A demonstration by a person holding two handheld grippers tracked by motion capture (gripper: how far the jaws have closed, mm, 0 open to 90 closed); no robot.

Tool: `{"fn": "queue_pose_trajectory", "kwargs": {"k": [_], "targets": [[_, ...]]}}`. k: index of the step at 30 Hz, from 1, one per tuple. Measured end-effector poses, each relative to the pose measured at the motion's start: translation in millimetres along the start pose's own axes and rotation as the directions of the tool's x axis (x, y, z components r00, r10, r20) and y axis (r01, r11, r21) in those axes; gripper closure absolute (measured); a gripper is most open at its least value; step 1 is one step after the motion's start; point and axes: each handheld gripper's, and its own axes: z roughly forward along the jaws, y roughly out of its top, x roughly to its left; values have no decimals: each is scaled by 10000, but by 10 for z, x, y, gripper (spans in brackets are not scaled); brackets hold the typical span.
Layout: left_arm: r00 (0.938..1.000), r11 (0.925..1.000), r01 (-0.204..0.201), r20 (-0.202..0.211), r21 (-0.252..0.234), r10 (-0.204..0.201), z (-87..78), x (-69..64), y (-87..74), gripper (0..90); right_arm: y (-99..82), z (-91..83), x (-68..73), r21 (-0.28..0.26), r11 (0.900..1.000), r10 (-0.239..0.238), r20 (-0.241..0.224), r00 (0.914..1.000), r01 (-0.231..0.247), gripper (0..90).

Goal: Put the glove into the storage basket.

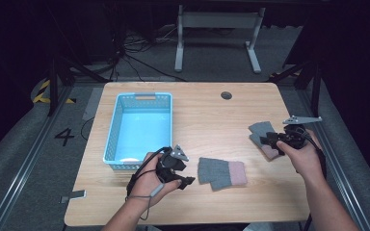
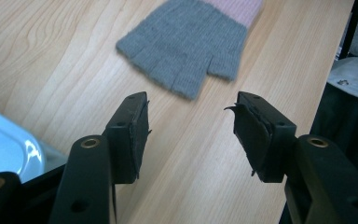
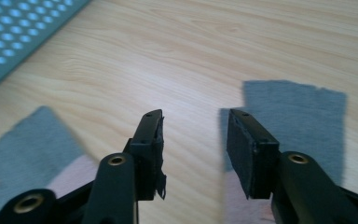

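Observation:
Two grey fingerless gloves with pink cuffs lie flat on the wooden table (image 1: 207,115). One glove (image 1: 221,173) (image 2: 191,46) rests near the front middle, just right of my left gripper (image 1: 185,182) (image 2: 191,126). That gripper is open and holds nothing, its jaws aimed at the glove's finger end. The other glove (image 1: 265,137) (image 3: 298,116) lies at the right. My right gripper (image 1: 270,140) (image 3: 193,135) hovers over it, open with bare wood showing between the jaws. The front glove (image 3: 28,144) also appears blurred at the left of the right gripper view.
A light blue perforated basket (image 1: 139,125) (image 3: 18,32) stands on the left half of the table, its corner (image 2: 4,149) close beside my left gripper. A round cable hole (image 1: 226,95) sits near the far edge. Bare wood spreads between the basket and the right glove.

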Motion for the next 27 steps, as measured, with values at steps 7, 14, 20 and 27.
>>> {"fn": "queue_pose_trajectory", "kwargs": {"k": [7, 14, 20, 27], "targets": [[9994, 9997, 242, -247, 27, -241, -67, -7, -118, 457, 34, 216, -232, 389, 9988, 246, 980, 9949, -285, 540], [9980, 9987, 502, -396, 64, -500, -84, 24, -178, 450, -14, 409, -426, 827, 9939, 584, 1719, 9834, -735, 524], [9982, 9989, 464, -376, 44, -462, -86, 21, -175, 448, -65, 508, -497, 1266, 9874, 662, 2133, 9748, -947, 507], [9986, 9991, 419, -341, 70, -416, -78, 25, -159, 445, -125, 547, -517, 1579, 9826, 579, 2419, 9686, -982, 490]]}}
